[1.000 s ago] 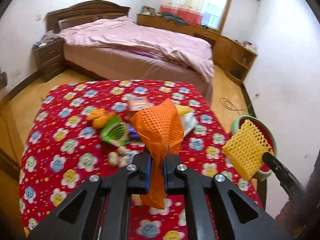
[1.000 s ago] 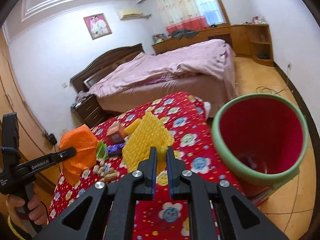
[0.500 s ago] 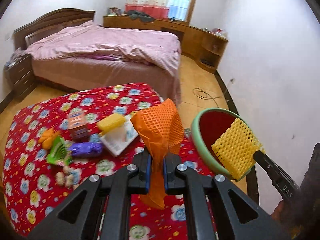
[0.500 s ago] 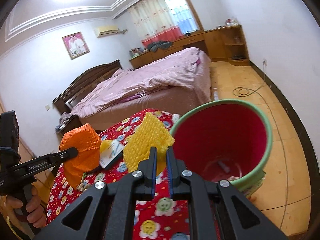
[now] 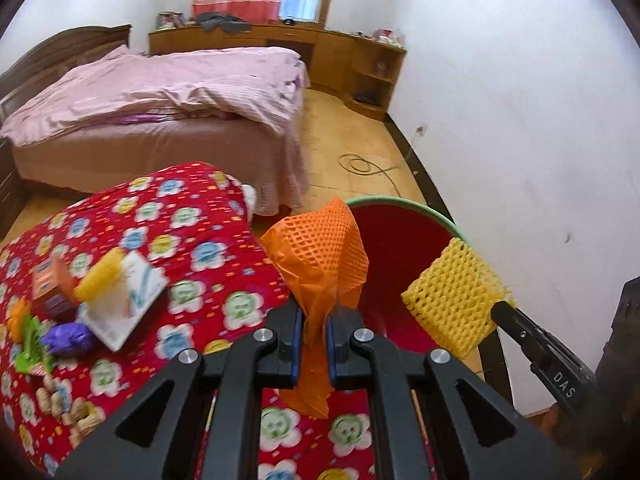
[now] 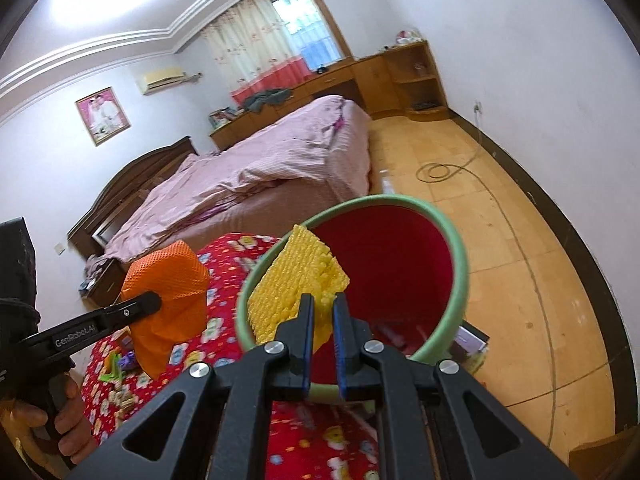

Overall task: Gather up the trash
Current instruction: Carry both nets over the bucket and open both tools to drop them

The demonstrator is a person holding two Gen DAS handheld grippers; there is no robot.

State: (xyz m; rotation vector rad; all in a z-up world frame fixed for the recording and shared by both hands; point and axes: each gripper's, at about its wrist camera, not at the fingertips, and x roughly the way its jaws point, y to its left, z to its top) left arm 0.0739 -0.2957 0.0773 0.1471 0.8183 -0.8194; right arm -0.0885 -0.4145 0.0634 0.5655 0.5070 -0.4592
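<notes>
Tabletop edge: the tabletop under the red flower-print cloth (image 5: 188, 220) ends just beside the red plastic bin with a green rim (image 6: 456, 264); the bin stands on the wooden floor (image 6: 520, 216).
Open room: bare floor runs from the bin toward the white wall; the pink-covered bed (image 5: 160, 92) sits beyond the tabletop's far edge.
Left hand-held gripper (image 5: 312, 330): held level above the tabletop's near corner, pointing at the bin, clenched on the orange foam mesh sleeve (image 5: 320, 256).
Right hand-held gripper (image 6: 322, 320): tipped down over the bin's near rim, jaws parted a little, the yellow foam mesh sleeve (image 6: 292, 276) between them; I cannot tell if the pads grip it.
Orange sleeve: crumpled, its netted top flaring above the jaws and a tail hanging below them.
Yellow sleeve: flat, ragged at the top edge, in front of the bin's mouth.
Leftover litter: a white packet (image 5: 124, 300), a purple wrapper (image 5: 68, 338) and other scraps lie on the cloth.
</notes>
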